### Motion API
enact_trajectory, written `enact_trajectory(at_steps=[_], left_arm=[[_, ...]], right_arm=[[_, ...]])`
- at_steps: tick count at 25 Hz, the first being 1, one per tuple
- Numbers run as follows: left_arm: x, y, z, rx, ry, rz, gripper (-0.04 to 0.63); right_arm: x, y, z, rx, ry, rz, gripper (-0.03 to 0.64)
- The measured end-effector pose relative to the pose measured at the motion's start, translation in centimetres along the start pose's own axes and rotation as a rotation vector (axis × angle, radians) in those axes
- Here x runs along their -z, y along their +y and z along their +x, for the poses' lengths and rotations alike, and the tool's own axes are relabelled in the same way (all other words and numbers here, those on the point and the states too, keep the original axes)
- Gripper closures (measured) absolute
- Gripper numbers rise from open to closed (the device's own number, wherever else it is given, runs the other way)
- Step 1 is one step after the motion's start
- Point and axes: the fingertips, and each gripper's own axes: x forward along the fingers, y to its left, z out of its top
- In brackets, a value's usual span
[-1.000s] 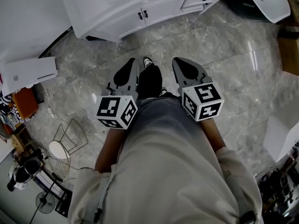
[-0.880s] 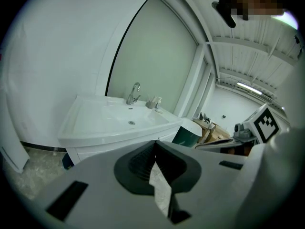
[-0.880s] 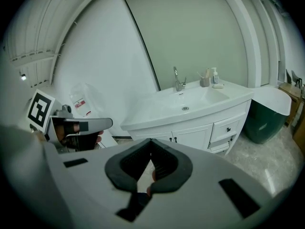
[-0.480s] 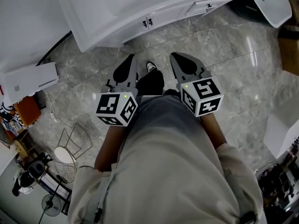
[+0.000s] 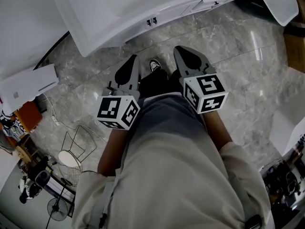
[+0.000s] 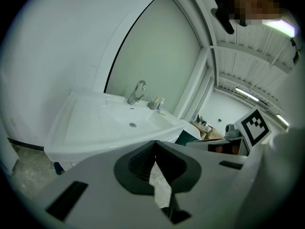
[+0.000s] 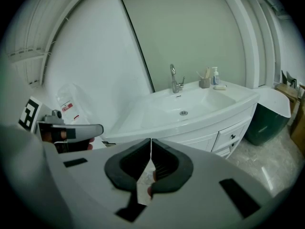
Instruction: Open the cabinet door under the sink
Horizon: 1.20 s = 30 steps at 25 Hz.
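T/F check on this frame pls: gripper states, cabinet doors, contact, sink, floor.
1. Both grippers are shut and empty. True: the left gripper and the right gripper each show jaws together with nothing between them.
2. The cabinet doors are open. False: both are closed.
3. The right gripper touches the doors. False: it hangs apart from them, close to the person's body.
4. A faucet stands at the back of the sink. True.
5. The floor is wood. False: it is grey marbled tile.
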Motion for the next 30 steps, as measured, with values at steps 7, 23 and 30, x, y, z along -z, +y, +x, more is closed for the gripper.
enact_trajectory(at_steps=[7, 23, 30], left_arm=[[0.9, 0.3, 1.2, 0.036, 0.036, -0.004, 0.595], [2.5, 0.6, 5.1, 0.043, 0.057, -0.007, 0.595], [4.5, 1.2, 6.5, 0.037, 0.105, -0.039, 0.595]], right_arm=[[1.3, -0.5, 2.7, 0.002, 0.029, -0.05, 0.603], [4.2, -3.8, 8.7, -0.026, 0.109, -0.049, 0.603], [5.4, -5.6, 11.9, -0.006, 0.093, -0.023, 0.603]])
